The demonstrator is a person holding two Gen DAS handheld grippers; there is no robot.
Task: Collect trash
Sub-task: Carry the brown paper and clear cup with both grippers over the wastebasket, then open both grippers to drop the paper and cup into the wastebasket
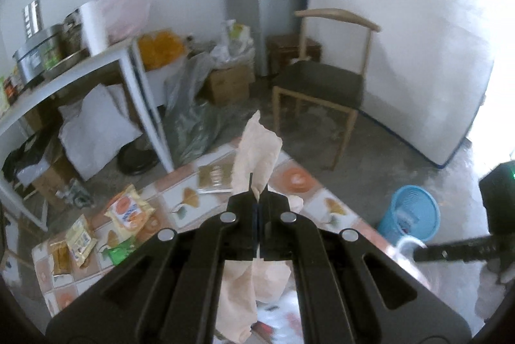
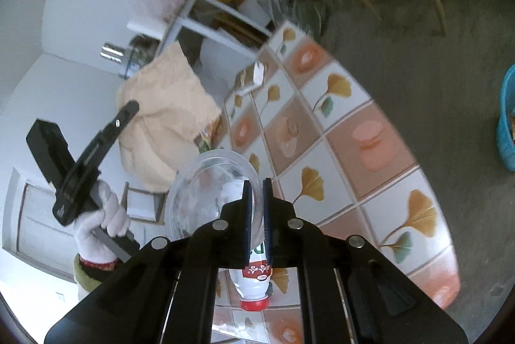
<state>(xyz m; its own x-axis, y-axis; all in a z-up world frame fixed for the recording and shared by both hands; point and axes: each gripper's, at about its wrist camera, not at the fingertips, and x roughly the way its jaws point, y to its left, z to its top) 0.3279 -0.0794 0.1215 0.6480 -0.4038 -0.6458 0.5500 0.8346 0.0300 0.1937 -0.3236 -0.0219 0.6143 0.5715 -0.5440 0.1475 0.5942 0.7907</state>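
My left gripper is shut on a crumpled beige paper bag and holds it above the tiled table; the same bag shows in the right wrist view beside the left gripper, held by a white-gloved hand. My right gripper is shut on the rim of a clear plastic bowl, lifted over the table. In the left wrist view the bowl appears at the right gripper's tip. A blue trash basket stands on the floor right of the table.
Snack packets and a green wrapper lie on the table's left side. A white bottle with a red cap lies below my right gripper. A wooden chair, a white shelf table, boxes and bags crowd the far floor.
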